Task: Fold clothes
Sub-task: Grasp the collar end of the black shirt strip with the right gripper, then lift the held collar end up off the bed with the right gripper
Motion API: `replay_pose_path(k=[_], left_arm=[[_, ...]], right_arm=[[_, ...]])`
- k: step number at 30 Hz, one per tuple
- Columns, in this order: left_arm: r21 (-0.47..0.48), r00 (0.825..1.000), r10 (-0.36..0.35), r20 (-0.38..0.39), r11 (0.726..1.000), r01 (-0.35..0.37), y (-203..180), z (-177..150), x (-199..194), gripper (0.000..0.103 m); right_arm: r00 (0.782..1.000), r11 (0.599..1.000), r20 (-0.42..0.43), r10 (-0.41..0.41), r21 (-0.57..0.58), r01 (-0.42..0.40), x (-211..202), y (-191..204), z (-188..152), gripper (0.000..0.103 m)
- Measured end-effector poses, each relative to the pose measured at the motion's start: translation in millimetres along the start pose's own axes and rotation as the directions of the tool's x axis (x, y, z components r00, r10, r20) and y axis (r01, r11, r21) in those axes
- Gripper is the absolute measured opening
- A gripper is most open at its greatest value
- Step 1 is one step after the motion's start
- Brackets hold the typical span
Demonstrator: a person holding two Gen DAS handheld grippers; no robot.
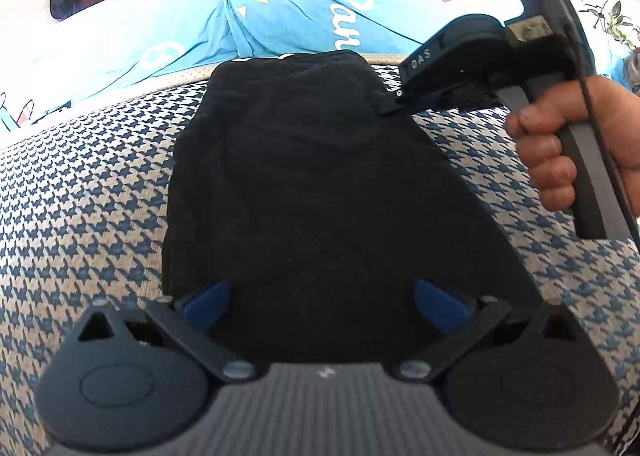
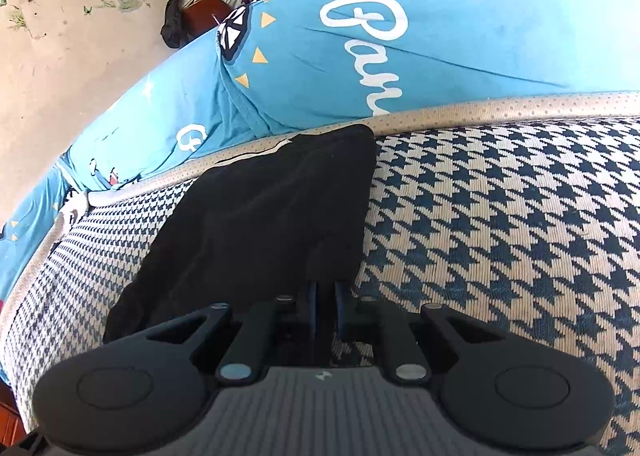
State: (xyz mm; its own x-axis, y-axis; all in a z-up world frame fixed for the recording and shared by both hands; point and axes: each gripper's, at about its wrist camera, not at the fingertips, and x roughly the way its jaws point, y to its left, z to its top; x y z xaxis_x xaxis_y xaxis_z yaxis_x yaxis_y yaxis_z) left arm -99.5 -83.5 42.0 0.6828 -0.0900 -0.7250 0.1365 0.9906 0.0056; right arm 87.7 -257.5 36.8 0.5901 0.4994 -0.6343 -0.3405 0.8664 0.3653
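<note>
My right gripper's fingers (image 2: 316,306), low centre of the right wrist view, are clenched on the near right corner of the black garment (image 2: 256,212). My left gripper (image 1: 324,302) is spread wide, grasping nothing. The garment lies on the houndstooth cushion (image 2: 500,216); I should lift evenly, keeping the fold's edges aligned.

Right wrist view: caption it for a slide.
Right gripper shut on the edge of a black garment lying on a houndstooth cushion.

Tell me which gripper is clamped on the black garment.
The right gripper: its blue pads pinch the black garment's edge, while the left gripper hangs open above it.
</note>
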Motion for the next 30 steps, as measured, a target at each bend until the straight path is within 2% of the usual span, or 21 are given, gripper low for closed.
replay_pose_path(k=[4, 11, 15, 20, 26, 29, 30], left_arm=[[0.011, 1.0, 0.003, 0.003, 1.0, -0.003, -1.7, -2.3, -1.8, 0.103], [0.021, 1.0, -0.001, -0.018, 1.0, 0.001, -8.1, -3.1, -6.6, 0.103], [0.038, 1.0, -0.007, -0.023, 0.999, 0.008, -9.9, -2.6, -11.0, 0.103], [0.005, 0.997, -0.057, 0.044, 0.998, 0.057, -7.4, 1.9, -18.4, 0.103], [0.011, 0.996, -0.058, 0.068, 0.998, 0.058, -17.9, 8.8, -8.6, 0.103], [0.017, 0.996, -0.063, 0.059, 0.998, 0.062, -22.4, 10.5, -3.6, 0.103], [0.02, 0.997, -0.063, 0.052, 0.998, 0.062, -23.1, 9.8, -2.6, 0.103]], right_arm=[[1.0, 1.0, 0.004, -0.024, 0.021, 0.024, 2.9, 1.6, 0.6, 0.009], [1.0, 0.995, 0.019, -0.017, 0.098, 0.015, -3.3, -6.8, 5.5, 0.011], [0.997, 0.99, 0.065, -0.037, 0.135, 0.028, -12.7, -12.5, 9.4, 0.019], [0.996, 0.988, 0.085, -0.009, 0.153, -0.004, -16.1, -21.7, 15.2, 0.019], [0.997, 0.992, 0.072, 0.004, 0.129, -0.013, -7.5, -21.1, 16.3, 0.019], [0.997, 0.993, 0.075, 0.021, 0.117, -0.03, -2.7, -20.7, 18.3, 0.027], [0.996, 0.993, 0.08, 0.024, 0.118, -0.033, -1.2, -20.9, 19.7, 0.033]])
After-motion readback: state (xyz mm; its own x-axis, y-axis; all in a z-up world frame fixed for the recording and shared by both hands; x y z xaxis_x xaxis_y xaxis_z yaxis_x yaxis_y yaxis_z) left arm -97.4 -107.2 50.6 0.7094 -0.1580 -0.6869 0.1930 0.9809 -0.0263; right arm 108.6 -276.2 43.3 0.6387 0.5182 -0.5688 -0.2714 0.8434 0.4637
